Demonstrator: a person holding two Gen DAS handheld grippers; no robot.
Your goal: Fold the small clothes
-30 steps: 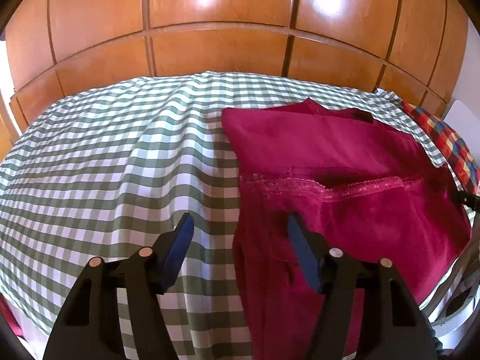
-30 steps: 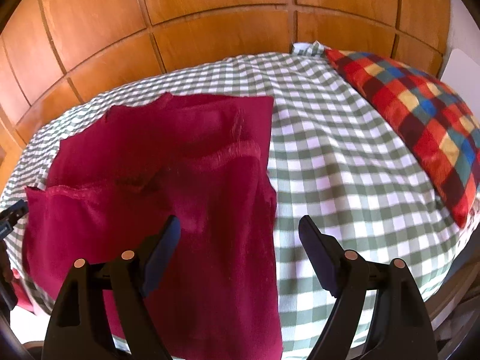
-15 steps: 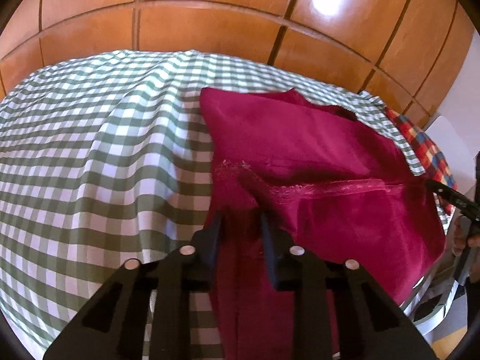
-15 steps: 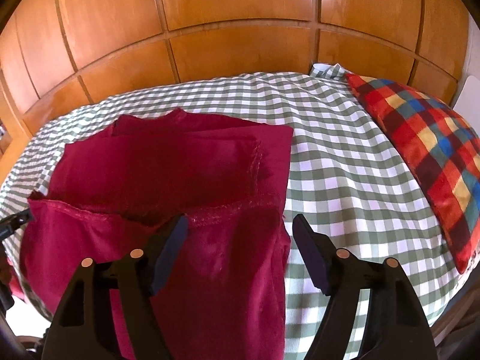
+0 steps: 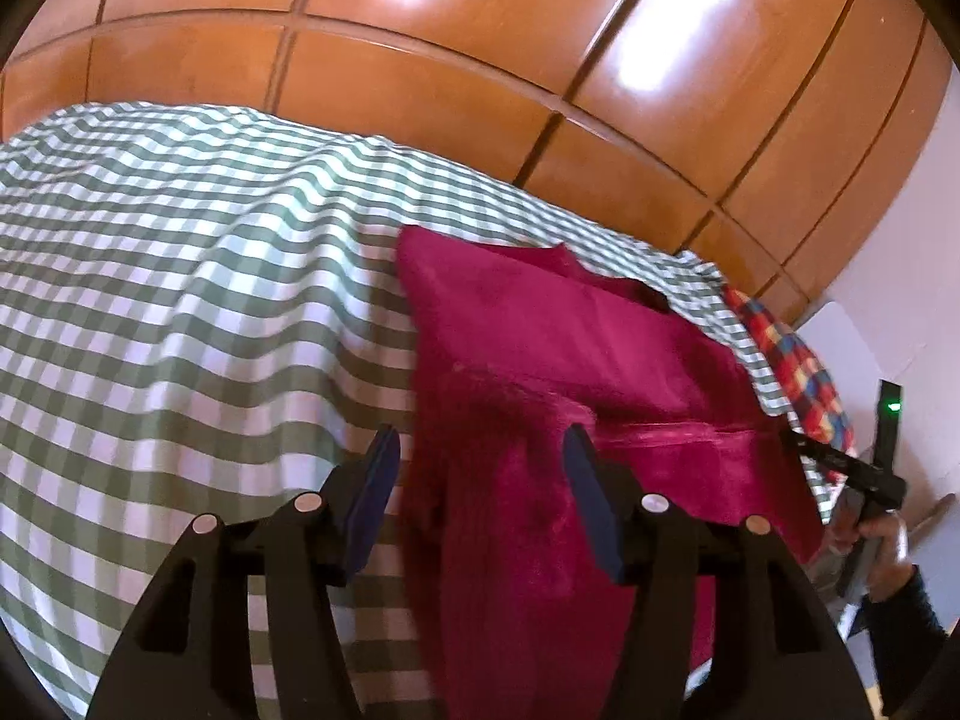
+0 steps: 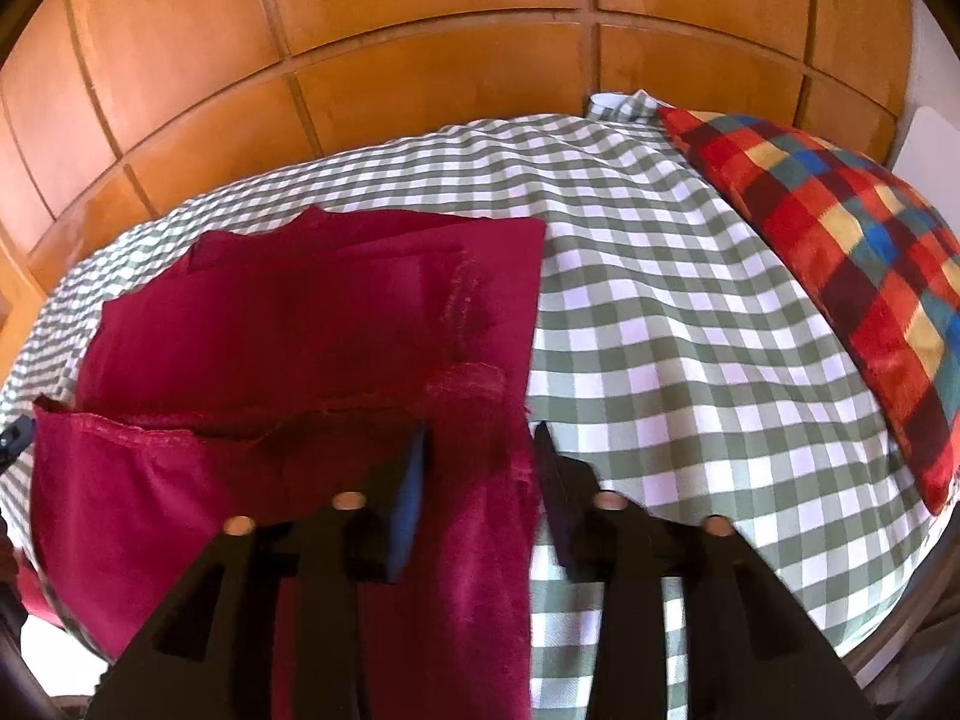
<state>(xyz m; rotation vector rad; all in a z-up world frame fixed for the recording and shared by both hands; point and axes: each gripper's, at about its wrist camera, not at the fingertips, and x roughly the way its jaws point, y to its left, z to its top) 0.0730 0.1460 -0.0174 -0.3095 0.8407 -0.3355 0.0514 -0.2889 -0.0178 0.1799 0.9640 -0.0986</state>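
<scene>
A dark red velvet garment (image 5: 558, 360) lies on a green-and-white checked bedcover (image 5: 180, 300), its near part hanging over the bed's front edge. My left gripper (image 5: 480, 468) is open, its jaws astride the garment's near left edge without pinching it. In the right wrist view the garment (image 6: 312, 324) fills the left half. My right gripper (image 6: 480, 462) has its jaws part closed around the garment's right near edge, with cloth between the pads. The other gripper shows at the far right of the left wrist view (image 5: 852, 468).
A wooden panelled headboard (image 6: 420, 60) runs behind the bed. A red, blue and yellow checked pillow (image 6: 852, 276) lies at the bed's right side. The bedcover (image 6: 690, 330) stretches between garment and pillow. A white wall is at the far right.
My left gripper, shut on the garment's left edge half a second ago, has opened. My right gripper has narrowed around the right edge. Both views have tilted upward.
</scene>
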